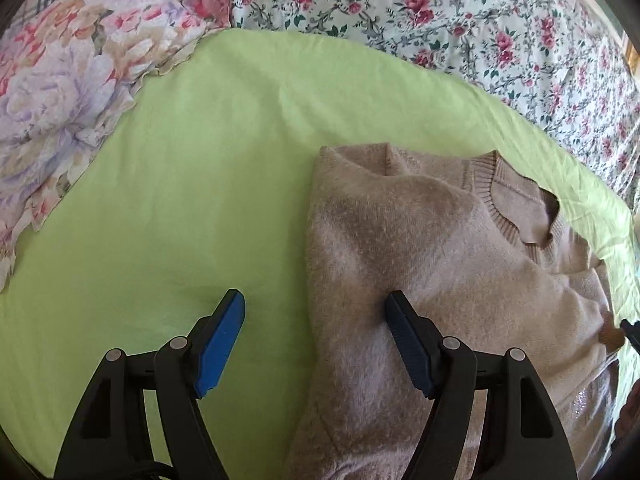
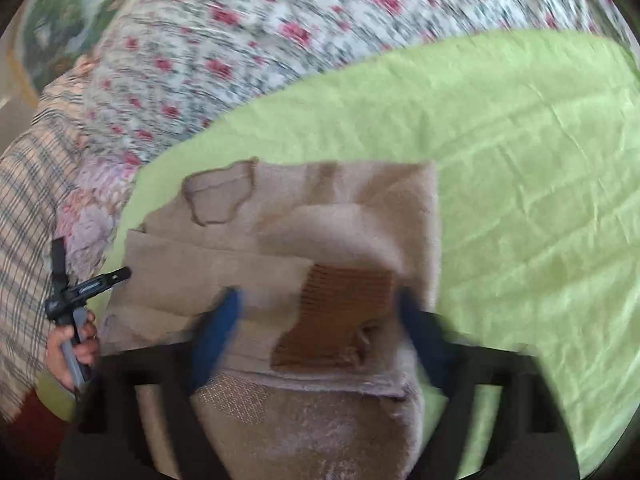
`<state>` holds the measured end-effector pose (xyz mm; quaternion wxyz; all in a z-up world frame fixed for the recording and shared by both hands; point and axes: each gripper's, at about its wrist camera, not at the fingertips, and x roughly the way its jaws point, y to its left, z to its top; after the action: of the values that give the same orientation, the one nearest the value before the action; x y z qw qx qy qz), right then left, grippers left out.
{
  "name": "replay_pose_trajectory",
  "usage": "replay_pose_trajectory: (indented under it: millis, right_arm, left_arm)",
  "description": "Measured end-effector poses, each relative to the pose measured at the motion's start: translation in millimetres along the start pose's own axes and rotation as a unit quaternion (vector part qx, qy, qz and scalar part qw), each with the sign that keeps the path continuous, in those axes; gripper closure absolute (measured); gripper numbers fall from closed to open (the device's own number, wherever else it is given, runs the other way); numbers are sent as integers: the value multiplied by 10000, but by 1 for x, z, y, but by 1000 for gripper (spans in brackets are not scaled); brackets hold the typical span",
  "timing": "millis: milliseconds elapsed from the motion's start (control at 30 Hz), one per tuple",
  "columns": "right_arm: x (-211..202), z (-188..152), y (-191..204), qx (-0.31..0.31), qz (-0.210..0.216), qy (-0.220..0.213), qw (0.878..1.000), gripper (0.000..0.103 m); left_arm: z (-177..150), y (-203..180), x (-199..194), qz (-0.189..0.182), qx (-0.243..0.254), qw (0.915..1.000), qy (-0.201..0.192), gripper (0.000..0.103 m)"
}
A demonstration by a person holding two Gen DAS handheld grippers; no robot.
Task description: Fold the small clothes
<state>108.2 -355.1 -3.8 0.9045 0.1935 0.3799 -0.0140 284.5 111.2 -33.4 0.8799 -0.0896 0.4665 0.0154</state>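
Note:
A beige knit sweater [image 1: 432, 248] lies partly folded on a lime-green sheet [image 1: 180, 184], its ribbed collar [image 1: 504, 200] toward the back right. My left gripper [image 1: 314, 308] is open over the sweater's left edge; its right finger [image 1: 404, 328] rests on the knit and its left finger [image 1: 224, 328] is over the sheet. In the blurred right wrist view my right gripper [image 2: 318, 320] is open over the sweater [image 2: 320, 216], its fingers either side of a brown ribbed cuff [image 2: 344, 308]. It holds nothing.
A flowered quilt [image 1: 460, 12] lies behind the sheet and a pastel floral pillow [image 1: 64, 80] at the left. The lime-green sheet [image 2: 520, 160] stretches to the right. The person's hand and left gripper handle [image 2: 76, 308] show at the left edge.

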Motion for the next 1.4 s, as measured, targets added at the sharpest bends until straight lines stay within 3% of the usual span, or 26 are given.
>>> replay_pose_trajectory:
  millis: [33, 67, 100, 133, 200, 267, 433, 500, 533, 633, 667, 700, 800, 900, 967, 1033, 1100, 1133, 1400]
  right_arm:
    - [6, 1, 1, 3, 37, 131, 9999, 24]
    - [12, 1, 0, 48, 5, 362, 9993, 57]
    - [17, 1, -1, 133, -140, 554, 9983, 99]
    - [15, 4, -4, 320, -141, 597, 9976, 98]
    - [-8, 12, -15, 817, 421, 193, 9956, 98]
    - [-23, 19, -24, 1053, 388, -75, 9937, 98]
    - [-1, 15, -23, 732, -474, 420, 9953, 98]
    - [8, 11, -19, 460, -931, 637, 9926, 98]
    - [8, 10, -18, 451, -1090, 634, 9910, 98]
    - [-13, 9, -4, 284, -1707, 218, 9847, 92]
    - [-22, 11, 3, 215, -1656, -11, 9860, 92]
    - [-26, 12, 12, 121, -1333, -142, 9909, 92]
    - [-5, 11, 25, 36, -500, 280, 9984, 91]
    - [23, -1, 2, 501, -1001, 983, 9888, 85]
    - [10, -7, -10, 907, -780, 831, 9893, 86]
    - [-12, -9, -3, 761, -943, 629, 9906, 83]
    - [-38, -21, 8, 617, -890, 431, 9932, 53]
    - [-49, -27, 12, 604, -716, 351, 9950, 47]
    - [-98, -87, 29, 600, 5, 273, 9978, 45]
  left_arm:
    - [1, 0, 2, -3, -17, 10000, 15, 30]
    - [2, 0, 5, 16, -39, 10000, 22, 28]
    - [3, 0, 7, 64, -61, 10000, 36, 28]
    - [5, -1, 9, 78, -85, 9999, 61, 28]
    - [6, -2, 7, 106, -83, 9999, 22, 28]
    - [9, -5, 6, 182, -46, 9998, -30, 28]
    - [22, -8, 10, 157, -236, 9996, -90, 29]
    - [26, -7, 17, 456, -229, 9986, -130, 28]
    - [23, -3, 20, 580, -229, 9980, -80, 28]
    - [22, 5, 19, 459, -399, 9981, -47, 28]
    - [22, 4, 17, 469, -384, 9981, -58, 28]
    - [22, 2, 16, 510, -346, 9981, -70, 28]
    - [21, -1, 18, 612, -308, 9976, -34, 28]
    - [22, -1, 19, 635, -310, 9975, 18, 28]
    - [21, 3, 12, 600, -325, 9976, 93, 29]
    - [15, 6, -4, 479, -309, 9983, 74, 30]
    - [-1, 7, -29, 295, -223, 9993, 26, 30]
    - [-11, 7, -39, 212, -185, 9996, 17, 30]
    - [-115, 7, -117, -275, 198, 9994, 98, 30]
